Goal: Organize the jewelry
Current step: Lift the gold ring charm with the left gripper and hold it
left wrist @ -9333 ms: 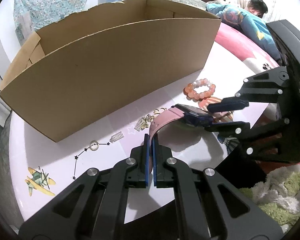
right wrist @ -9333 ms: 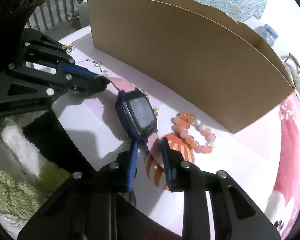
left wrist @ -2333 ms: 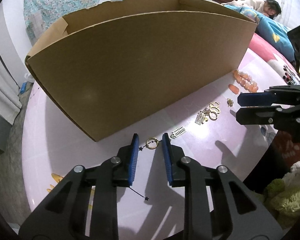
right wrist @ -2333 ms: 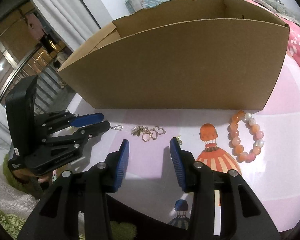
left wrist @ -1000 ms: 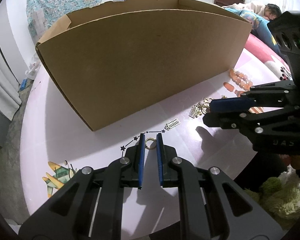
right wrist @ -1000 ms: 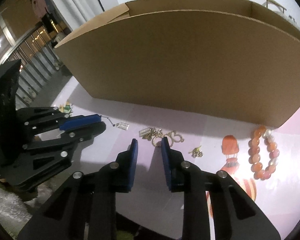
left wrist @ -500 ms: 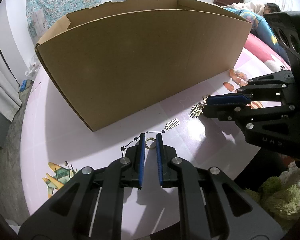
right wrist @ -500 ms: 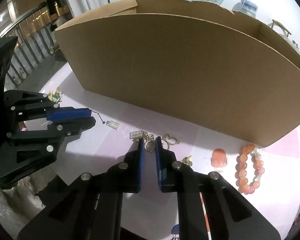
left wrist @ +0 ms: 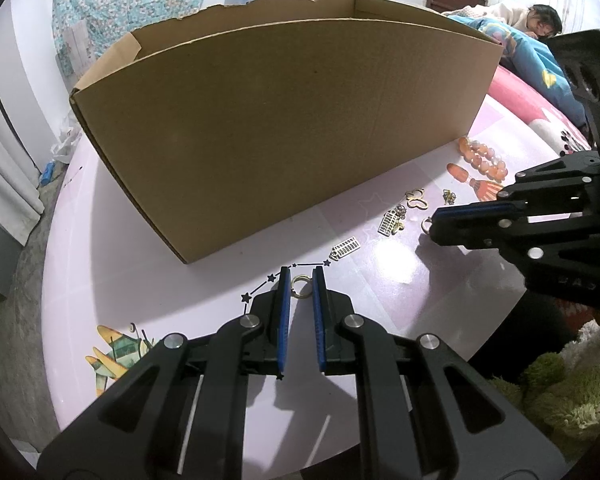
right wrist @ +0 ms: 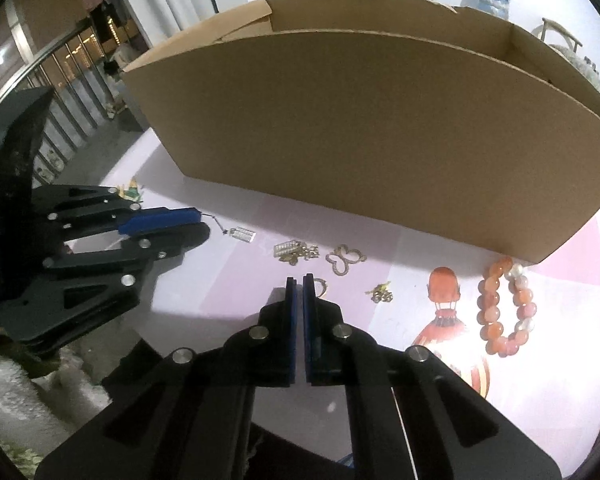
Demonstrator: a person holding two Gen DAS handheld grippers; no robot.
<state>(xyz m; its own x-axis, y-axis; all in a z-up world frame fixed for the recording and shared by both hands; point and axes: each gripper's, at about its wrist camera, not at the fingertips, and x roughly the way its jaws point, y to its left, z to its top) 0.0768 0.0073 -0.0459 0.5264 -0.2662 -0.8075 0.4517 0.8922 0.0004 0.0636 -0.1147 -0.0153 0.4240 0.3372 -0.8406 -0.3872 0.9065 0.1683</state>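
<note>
Beside 1 cardboard box point(right wrist: 380, 128): 1 beaded bracelet point(right wrist: 506, 304), 2 tools.

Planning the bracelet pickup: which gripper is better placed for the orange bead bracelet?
Right. The orange bead bracelet lies near the right gripper, on its right side. The left gripper is farther off, its jaws around a small gold ring.

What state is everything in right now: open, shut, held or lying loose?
Brown cardboard box: open-topped, upright.
Left fingers: shut on gold ring of star necklace.
Right fingers: shut on small loose gold ring.
Orange bead bracelet: lying loose.
Gold butterfly charm: lying loose.
</note>
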